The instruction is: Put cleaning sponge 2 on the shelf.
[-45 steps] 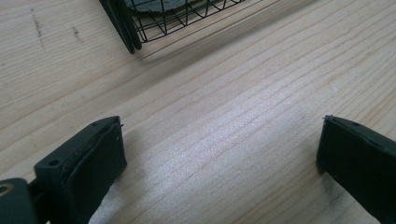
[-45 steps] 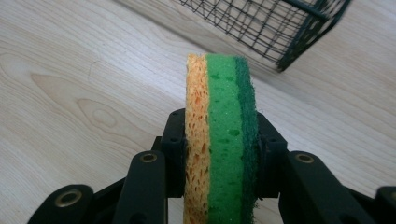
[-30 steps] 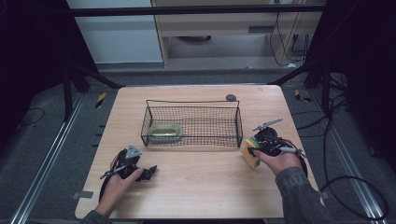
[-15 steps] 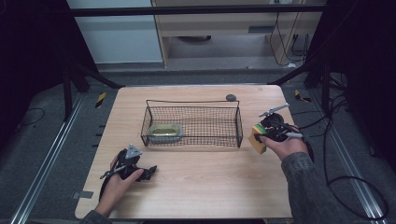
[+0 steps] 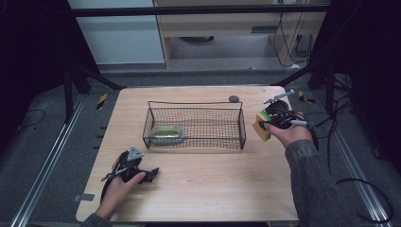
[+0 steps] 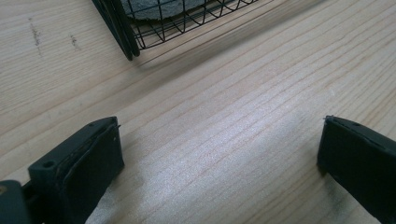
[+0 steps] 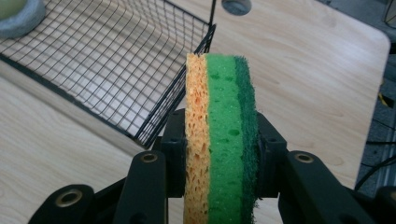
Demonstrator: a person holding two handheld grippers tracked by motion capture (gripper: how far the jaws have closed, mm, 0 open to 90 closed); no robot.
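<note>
Clamping a sponge (image 7: 219,135) between its two black jaws, the right gripper (image 5: 267,118) hovers just beside the right end wall of the wire basket (image 5: 195,105). The sponge stands on edge, orange layer toward the basket, green layers away from it, and bears no legible writing. A grey-rimmed dish (image 5: 166,134) lies inside the basket at its left end. Beyond the basket's far right corner sits a small grey disc (image 5: 233,99). Nearer the person than the basket's left end, the left gripper (image 5: 144,174) rests low on the table (image 5: 213,179), jaws spread wide over bare wood, holding nothing.
</note>
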